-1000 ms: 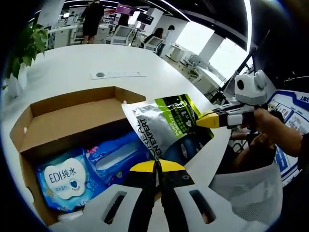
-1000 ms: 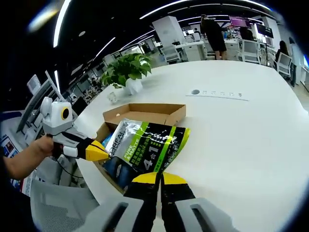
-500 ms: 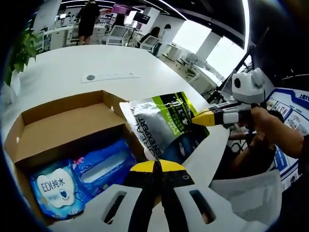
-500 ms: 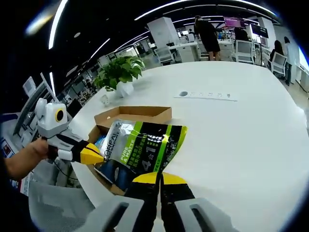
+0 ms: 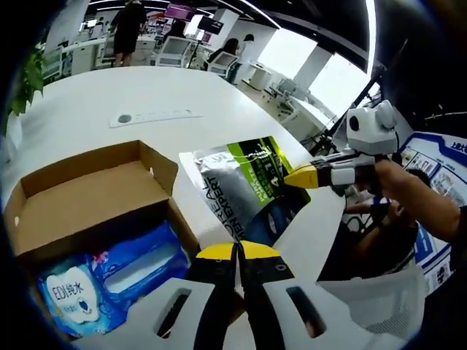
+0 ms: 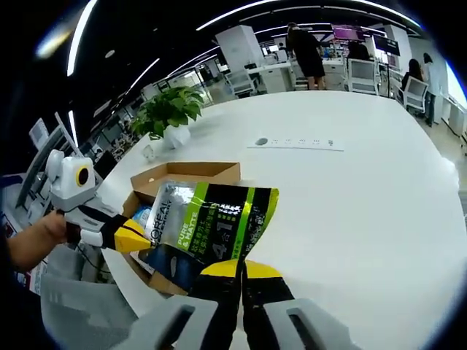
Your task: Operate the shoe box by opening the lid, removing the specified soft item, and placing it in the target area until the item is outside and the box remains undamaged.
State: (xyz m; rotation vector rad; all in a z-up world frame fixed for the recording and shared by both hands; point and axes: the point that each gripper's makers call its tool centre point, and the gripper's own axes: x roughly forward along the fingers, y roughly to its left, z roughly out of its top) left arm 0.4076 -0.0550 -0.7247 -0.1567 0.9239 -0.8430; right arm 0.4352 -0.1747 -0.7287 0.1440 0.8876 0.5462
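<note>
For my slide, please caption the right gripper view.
Both hand-held grippers hold a pouch over the open box.

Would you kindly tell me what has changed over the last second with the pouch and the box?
The pouch, gripped at opposite edges by the left gripper and right gripper, has travelled away from the box toward the bare table; it overlaps the box less now. Both grippers stay shut on it. The blue packs remain inside the box, lid open.

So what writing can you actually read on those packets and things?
"L'OREAL MEN EXPERT", "PURE & MATTE", "4 in 1": silver-and-green pouch.
"EDI纯水": blue wipes pack in the cardboard box.
Pouch's small print, table strip, wall poster: too blurred to read.
</note>
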